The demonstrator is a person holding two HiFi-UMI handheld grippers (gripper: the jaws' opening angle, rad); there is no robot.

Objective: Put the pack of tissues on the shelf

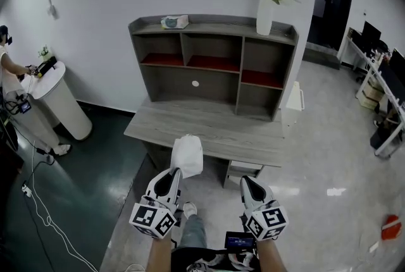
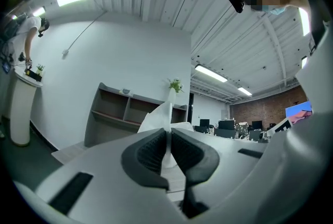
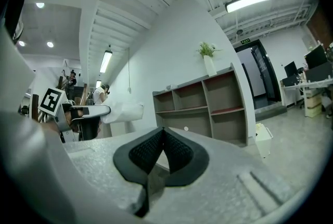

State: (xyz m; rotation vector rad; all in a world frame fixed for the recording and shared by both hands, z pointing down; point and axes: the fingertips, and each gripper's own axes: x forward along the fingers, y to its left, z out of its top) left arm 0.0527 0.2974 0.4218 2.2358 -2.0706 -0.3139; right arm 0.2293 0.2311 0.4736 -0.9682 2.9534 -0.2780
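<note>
The pack of tissues (image 1: pixel 188 155) is a white soft pack, held out over the front edge of the grey desk (image 1: pixel 209 131). My left gripper (image 1: pixel 175 171) is shut on its near end; in the left gripper view the pack (image 2: pixel 158 117) rises out between the pressed pads of that gripper (image 2: pixel 169 132). My right gripper (image 1: pixel 246 181) hovers beside it to the right, shut and empty; in its own view the jaws of the gripper (image 3: pixel 163 132) meet at the tips. The grey shelf unit (image 1: pixel 212 65) with open compartments stands on the desk's far side, some way ahead of both grippers.
On the shelf's top stand a white vase with a plant (image 1: pixel 266 11) at the right and a small wrapped item (image 1: pixel 174 21) at the left. A person (image 1: pixel 9 78) stands by a white round stand (image 1: pixel 58 98) at far left. Cables (image 1: pixel 38 201) trail on the floor.
</note>
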